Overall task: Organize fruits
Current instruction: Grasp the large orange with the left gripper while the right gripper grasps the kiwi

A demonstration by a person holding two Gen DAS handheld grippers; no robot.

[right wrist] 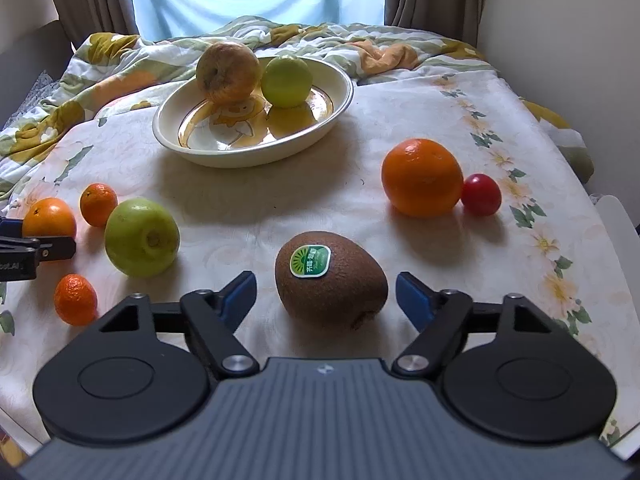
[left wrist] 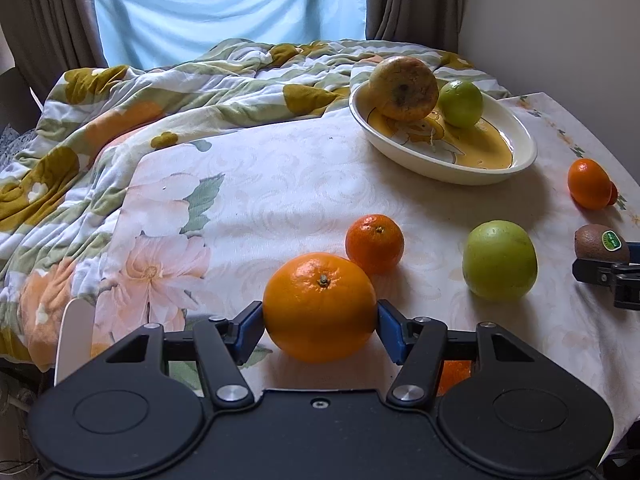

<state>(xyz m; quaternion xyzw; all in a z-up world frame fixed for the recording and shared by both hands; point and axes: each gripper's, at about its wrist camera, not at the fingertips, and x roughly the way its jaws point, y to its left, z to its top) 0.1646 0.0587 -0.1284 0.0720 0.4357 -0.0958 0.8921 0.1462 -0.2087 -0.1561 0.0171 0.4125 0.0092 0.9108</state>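
My left gripper (left wrist: 320, 320) is shut on a large orange (left wrist: 320, 306) that rests on the cloth, its blue pads pressing both sides. In the right wrist view a brown kiwi (right wrist: 330, 280) with a green sticker lies between the fingers of my right gripper (right wrist: 326, 292), which is open, with gaps on both sides. A cream bowl (right wrist: 168, 136) farther back holds a yellow-brown fruit (right wrist: 228, 72) and a green one (right wrist: 287, 81). Loose on the cloth are a green apple (right wrist: 141, 237), a second orange (right wrist: 420, 176), a small red fruit (right wrist: 481, 194) and two mandarins (right wrist: 98, 204).
The fruits lie on a pale floral cloth (left wrist: 280, 184) over a flat surface. A rumpled flowered quilt (left wrist: 120, 120) is heaped behind and to the left. Curtains and a window stand at the back, and a wall runs along the right.
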